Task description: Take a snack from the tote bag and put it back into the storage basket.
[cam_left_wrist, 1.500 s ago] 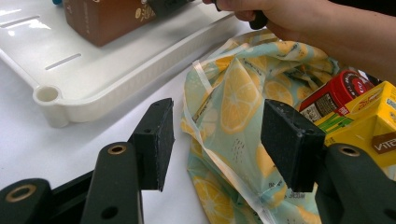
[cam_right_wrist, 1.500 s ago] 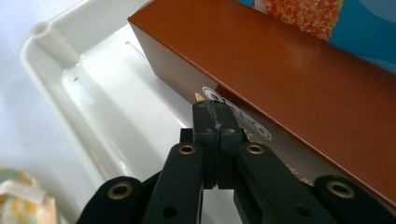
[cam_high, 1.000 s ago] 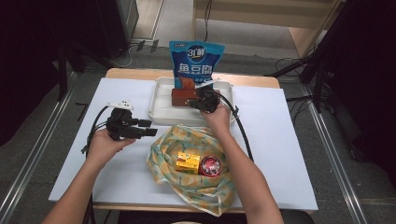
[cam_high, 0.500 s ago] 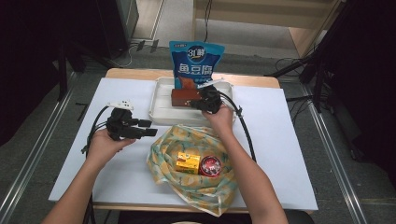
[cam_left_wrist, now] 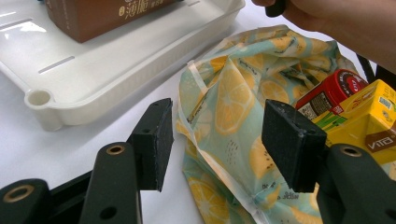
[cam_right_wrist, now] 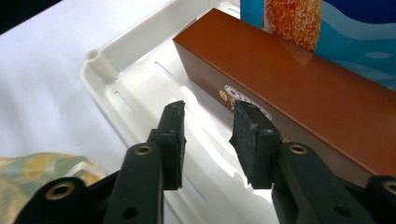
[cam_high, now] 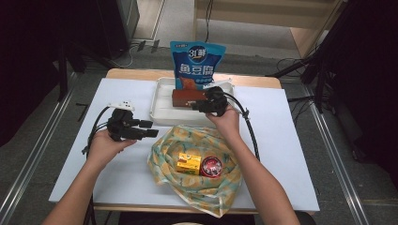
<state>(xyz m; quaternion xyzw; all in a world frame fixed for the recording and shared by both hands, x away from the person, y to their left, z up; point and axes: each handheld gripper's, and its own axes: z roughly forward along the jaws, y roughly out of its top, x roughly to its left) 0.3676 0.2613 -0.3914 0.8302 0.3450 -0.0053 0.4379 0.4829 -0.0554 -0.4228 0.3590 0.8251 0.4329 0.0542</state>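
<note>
The right hand-held gripper (cam_right_wrist: 205, 140) is hovering over the white tray (cam_high: 162, 101) with its jaws narrowly parted and gripping nothing, just beside the brown box (cam_right_wrist: 299, 107) lying in that tray. The left hand-held gripper (cam_left_wrist: 219, 144) is waiting with jaws wide and empty at the edge of the lemon-print bag (cam_left_wrist: 243, 93), which is holding a red can (cam_high: 212, 166) and a yellow carton (cam_high: 188, 162) on the white surface (cam_high: 117, 173).

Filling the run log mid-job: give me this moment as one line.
right gripper open, empty, over white tray beside brown box | left gripper open by lemon-print bag | bag holds yellow carton, red can
</note>
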